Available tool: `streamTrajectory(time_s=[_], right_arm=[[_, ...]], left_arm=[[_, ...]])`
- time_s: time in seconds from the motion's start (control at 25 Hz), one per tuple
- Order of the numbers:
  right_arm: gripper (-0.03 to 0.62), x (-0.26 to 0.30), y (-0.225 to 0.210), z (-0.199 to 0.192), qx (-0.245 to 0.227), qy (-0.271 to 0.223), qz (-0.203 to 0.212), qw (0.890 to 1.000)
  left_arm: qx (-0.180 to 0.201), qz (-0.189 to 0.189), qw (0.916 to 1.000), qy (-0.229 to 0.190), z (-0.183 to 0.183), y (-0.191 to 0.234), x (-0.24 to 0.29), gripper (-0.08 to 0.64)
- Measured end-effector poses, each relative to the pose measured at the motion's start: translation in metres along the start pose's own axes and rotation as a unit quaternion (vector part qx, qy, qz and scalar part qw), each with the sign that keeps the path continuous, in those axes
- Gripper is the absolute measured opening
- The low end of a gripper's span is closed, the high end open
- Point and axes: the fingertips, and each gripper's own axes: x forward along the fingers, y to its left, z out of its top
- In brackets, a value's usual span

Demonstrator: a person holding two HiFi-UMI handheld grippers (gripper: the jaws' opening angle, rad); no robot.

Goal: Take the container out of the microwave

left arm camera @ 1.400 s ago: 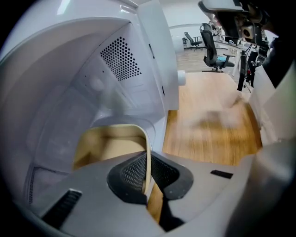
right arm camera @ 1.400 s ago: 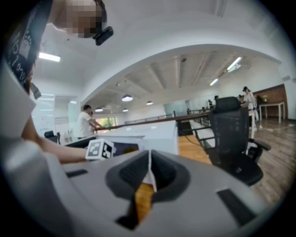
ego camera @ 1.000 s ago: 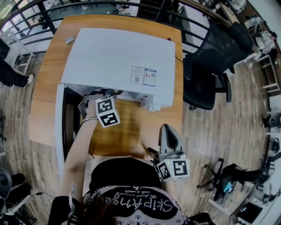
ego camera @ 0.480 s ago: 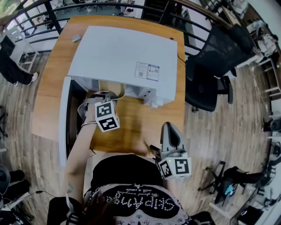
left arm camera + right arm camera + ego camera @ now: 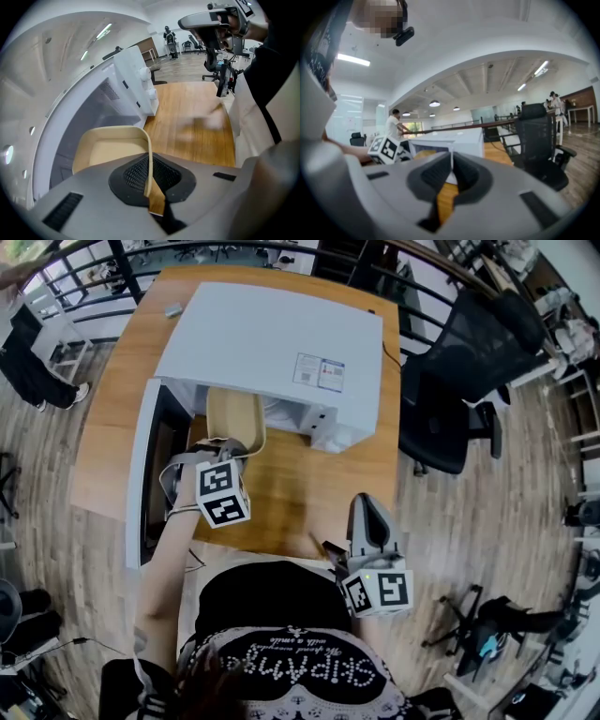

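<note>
Your left gripper [image 5: 150, 185] was pinched on the container [image 5: 108, 150], with the thin right-hand wall caught between the pads at the near corner. Ahead of the jaws, the container reached back to the mouth of the microwave [image 5: 272, 343], and its near end was already out past the front edge. To the left of the gripper the door [image 5: 141, 484] stood swung open, and its long edge ran alongside your forearm, so that side was tight. On the right, the knob panel [image 5: 140, 86] stood near the container's far right corner. Past the panel, bare table [image 5: 291, 493] lay open to the right of the jaws and back toward you.

Your right gripper [image 5: 367, 517] was well apart from the left, near the table's near edge. Its jaws were pressed together on nothing and pointed toward the microwave. A chair [image 5: 459, 381] stood off the table's edge to its right.
</note>
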Motion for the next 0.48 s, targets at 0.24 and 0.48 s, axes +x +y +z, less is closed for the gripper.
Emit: streamTrajectory(time_s=[0.24,0.48], right_arm=[[0.037,-0.009,-0.003,-0.001,-0.007,-0.005,0.009,1.0],[0.037,-0.021,-0.006,-0.002,-0.01,-0.012,0.019,1.0]], left_arm=[[0.006,0.013,0.9999,-0.007,0.007,-0.022,-0.029,0.038],[0.025,0.01,0.9996,-0.013,0.013,-0.062,-0.066,0.038]])
